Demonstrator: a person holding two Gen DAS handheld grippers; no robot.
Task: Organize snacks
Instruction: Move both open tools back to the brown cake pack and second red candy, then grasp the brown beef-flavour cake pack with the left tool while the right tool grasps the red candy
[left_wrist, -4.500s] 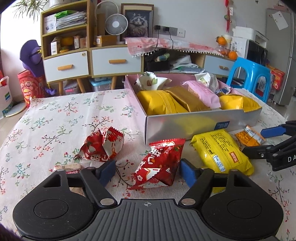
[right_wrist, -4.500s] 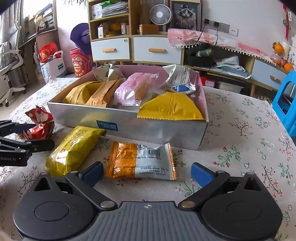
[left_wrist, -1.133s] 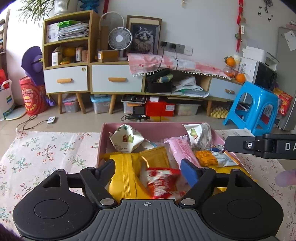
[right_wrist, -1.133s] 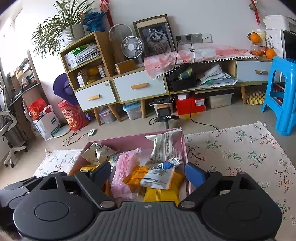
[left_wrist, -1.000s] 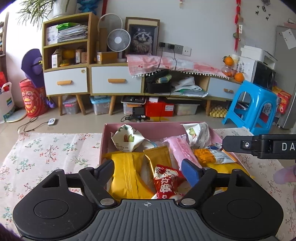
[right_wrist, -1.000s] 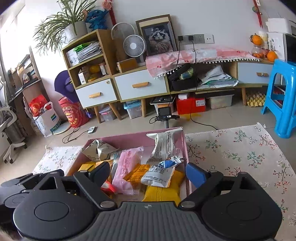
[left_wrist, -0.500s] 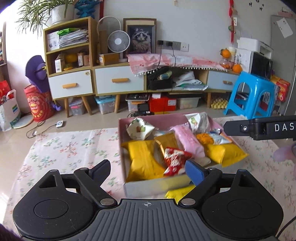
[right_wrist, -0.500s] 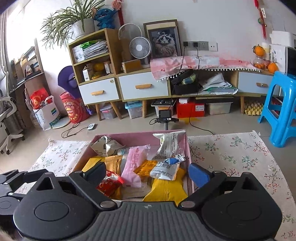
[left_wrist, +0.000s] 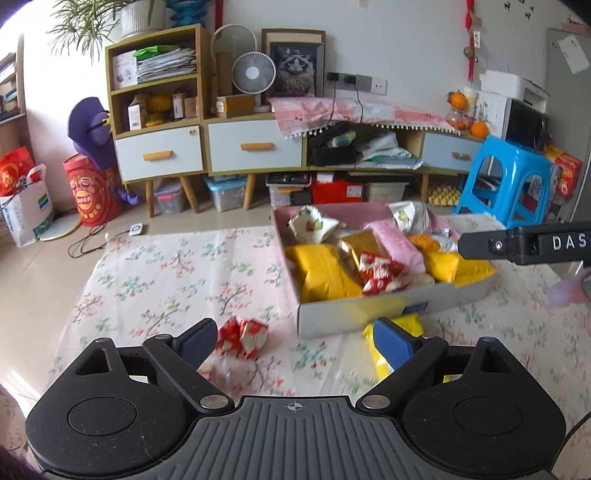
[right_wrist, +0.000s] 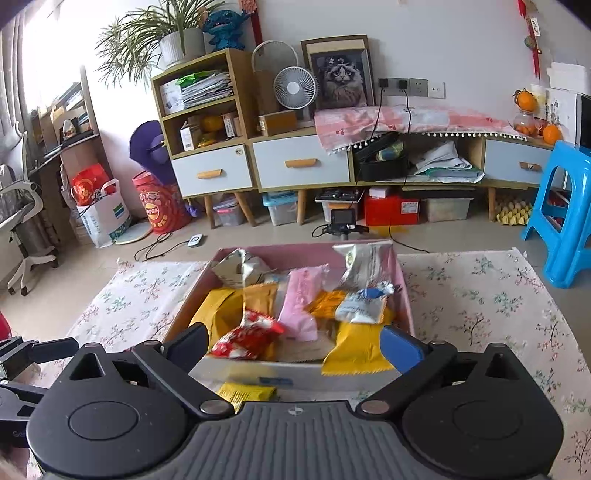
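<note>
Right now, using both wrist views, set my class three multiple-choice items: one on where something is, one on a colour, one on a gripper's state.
1. Where is the crumpled red snack packet that is outside the box?
A. on the floral tablecloth, left of the box
B. on the blue stool
C. inside the box

2. What colour is the inside wall of the snack box?
A. green
B. pink
C. black

3. How does the left gripper stand?
A. shut on a packet
B. open, holding nothing
C. out of view

Answers: 1 A, it lies on the cloth beside the box's left corner. 2 B, the far wall shows pink. 3 B, its blue pads are wide apart with nothing between.
</note>
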